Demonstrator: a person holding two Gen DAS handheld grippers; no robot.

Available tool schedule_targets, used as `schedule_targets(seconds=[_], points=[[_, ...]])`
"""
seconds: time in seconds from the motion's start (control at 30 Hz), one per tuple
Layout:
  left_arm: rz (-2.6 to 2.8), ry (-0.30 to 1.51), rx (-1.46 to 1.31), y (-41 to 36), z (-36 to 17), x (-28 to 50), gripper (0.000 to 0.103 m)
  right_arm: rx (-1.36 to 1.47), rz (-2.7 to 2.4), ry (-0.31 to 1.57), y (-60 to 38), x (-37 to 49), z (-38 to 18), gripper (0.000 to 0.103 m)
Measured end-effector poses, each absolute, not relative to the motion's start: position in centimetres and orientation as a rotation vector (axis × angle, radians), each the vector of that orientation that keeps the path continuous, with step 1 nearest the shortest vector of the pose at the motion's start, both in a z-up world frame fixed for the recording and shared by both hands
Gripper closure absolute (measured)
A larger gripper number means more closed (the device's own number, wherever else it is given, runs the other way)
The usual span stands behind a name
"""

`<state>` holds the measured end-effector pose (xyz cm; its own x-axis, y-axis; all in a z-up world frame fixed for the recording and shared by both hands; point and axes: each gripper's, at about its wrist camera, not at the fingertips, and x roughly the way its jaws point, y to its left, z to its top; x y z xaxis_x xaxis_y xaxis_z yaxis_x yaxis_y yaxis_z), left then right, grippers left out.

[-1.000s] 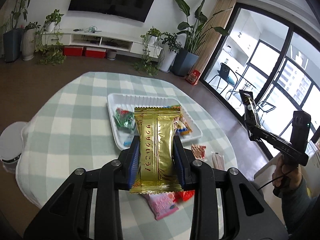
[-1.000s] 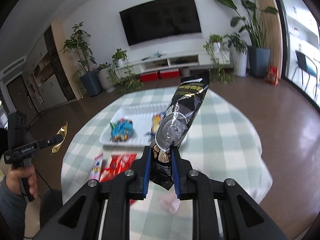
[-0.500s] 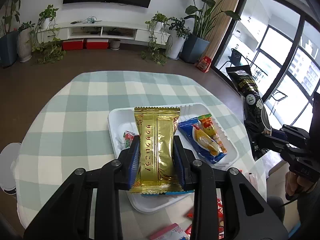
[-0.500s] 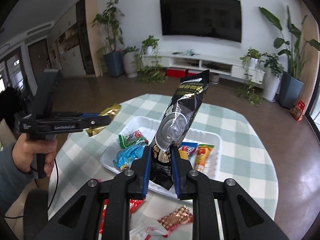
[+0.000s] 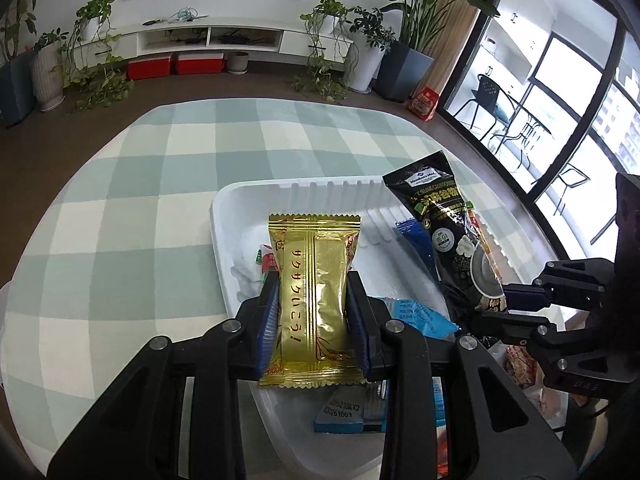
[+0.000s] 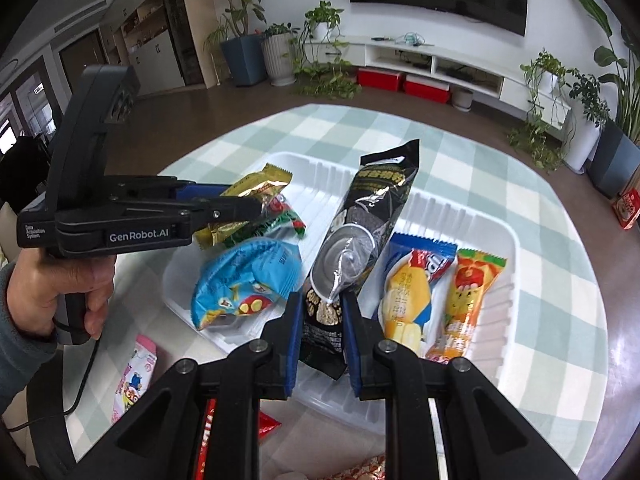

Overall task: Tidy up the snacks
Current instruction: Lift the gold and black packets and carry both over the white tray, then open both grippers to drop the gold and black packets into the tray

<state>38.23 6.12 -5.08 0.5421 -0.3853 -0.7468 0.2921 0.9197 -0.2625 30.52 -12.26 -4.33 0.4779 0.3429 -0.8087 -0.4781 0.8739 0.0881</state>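
Both hand-held grippers have moved in over the tray (image 5: 224,216): the left (image 5: 313,312) clamps a gold packet (image 5: 314,280), the right (image 6: 320,322) a black pouch (image 6: 360,232), ready for release among snacks below.

My right gripper (image 6: 319,312) clamps a black snack pouch (image 6: 360,232) over the white tray (image 6: 508,236) on the checked bench (image 6: 540,184). I see my left gripper (image 6: 256,208) pinching a gold packet (image 6: 256,188) above the tray's left side. A blue packet (image 6: 244,280), a yellow-blue bar (image 6: 412,292) and an orange packet (image 6: 468,300) lie inside.
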Motion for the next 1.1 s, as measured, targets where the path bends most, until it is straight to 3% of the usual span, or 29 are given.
schedule_targets(seconds=[0.53,0.57,0.67,0.97,1.1], points=[[-0.390,0.924,-0.075,5.5,-6.1,38.9,0.072,-0.130,0.502,1.018,-11.9,31.4,-7.3,0.080],[-0.387,0.924,-0.077,5.5,-6.0,38.9,0.071,-0.130,0.501,1.018,-11.9,31.4,-7.3,0.080],[-0.387,0.916,-0.078,5.5,-5.8,38.7,0.053,-0.122,0.489,1.017,-12.0,31.6,-7.4,0.076],[-0.385,0.888,-0.095,5.8,-4.6,38.0,0.046,-0.154,0.469,0.998,-12.2,31.4,-6.8,0.067],[-0.382,0.841,-0.116,6.7,-2.6,36.3,0.030,-0.155,0.456,0.966,-12.6,31.0,-5.8,0.061]])
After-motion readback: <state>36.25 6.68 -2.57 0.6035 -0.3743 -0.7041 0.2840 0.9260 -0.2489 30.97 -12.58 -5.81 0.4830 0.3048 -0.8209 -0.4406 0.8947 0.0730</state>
